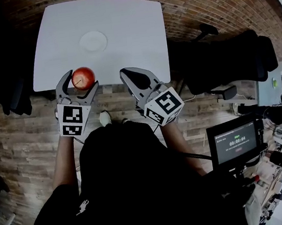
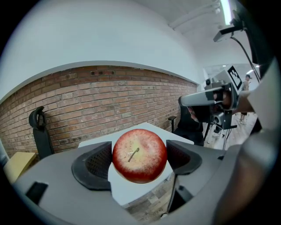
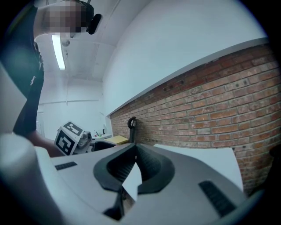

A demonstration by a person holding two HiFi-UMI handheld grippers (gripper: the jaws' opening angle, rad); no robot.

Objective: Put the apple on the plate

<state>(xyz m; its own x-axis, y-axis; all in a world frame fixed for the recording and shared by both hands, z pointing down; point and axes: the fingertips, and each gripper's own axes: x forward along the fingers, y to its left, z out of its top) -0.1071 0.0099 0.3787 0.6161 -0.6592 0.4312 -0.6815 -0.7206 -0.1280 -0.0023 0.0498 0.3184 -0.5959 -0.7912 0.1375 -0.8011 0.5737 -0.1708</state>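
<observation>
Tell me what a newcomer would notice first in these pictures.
The red apple, clamped in the left claw at the white table's near edge, stands out first. Beyond it, an empty white plate sits near the table's middle. The right claw is shut on nothing, beside the left.

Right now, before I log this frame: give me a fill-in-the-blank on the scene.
The left gripper is shut on the ____.
The plate on the table is ____.
The right gripper is ____ and holds nothing.
Missing words: apple; empty; shut.
</observation>
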